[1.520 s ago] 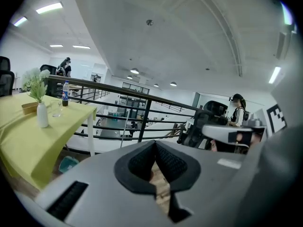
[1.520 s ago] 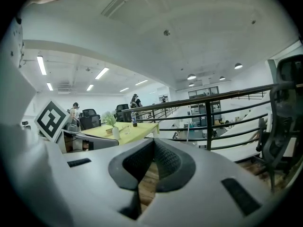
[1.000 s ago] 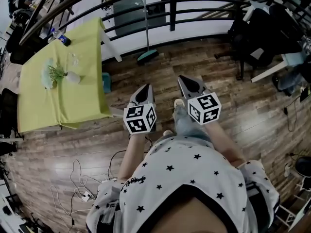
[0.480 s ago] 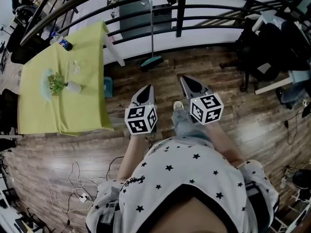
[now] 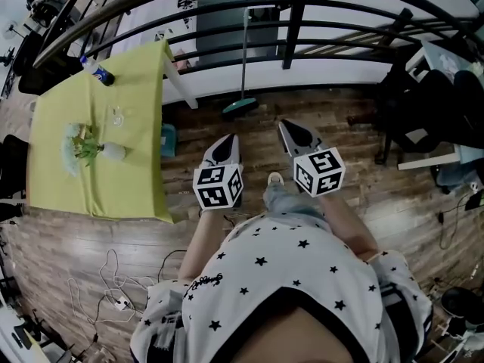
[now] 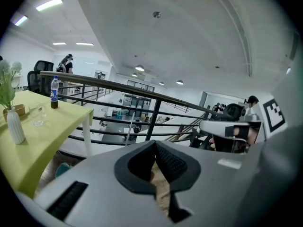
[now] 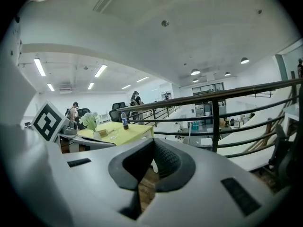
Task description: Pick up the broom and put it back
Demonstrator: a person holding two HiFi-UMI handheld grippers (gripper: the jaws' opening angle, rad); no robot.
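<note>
The broom (image 5: pixel 243 66) stands upright against the black railing (image 5: pixel 333 29), its teal head (image 5: pixel 239 106) on the wooden floor. Both my grippers are held out in front of the body and point toward it, well short of it. My left gripper (image 5: pixel 227 139) is shut with nothing in it, its pads meeting at the tip (image 6: pixel 155 143). My right gripper (image 5: pixel 290 126) is also shut and empty (image 7: pixel 152 143). The broom's pale handle (image 6: pixel 129 126) shows past the left jaws, and the handle (image 7: pixel 190 132) also shows in the right gripper view, in front of the railing.
A table with a yellow-green cloth (image 5: pixel 136 82) stands at the left, bearing a vase of flowers (image 5: pixel 91 150), a glass (image 5: pixel 116 116) and a bottle (image 5: pixel 97 70). A teal bin (image 5: pixel 168 138) sits beside it. Black chairs (image 5: pixel 423 104) stand right. Cables (image 5: pixel 113 278) lie behind.
Both grippers and the head have moved forward toward the railing. The broom and the table have slid nearer and lower in the head view. Both grippers stay shut.
</note>
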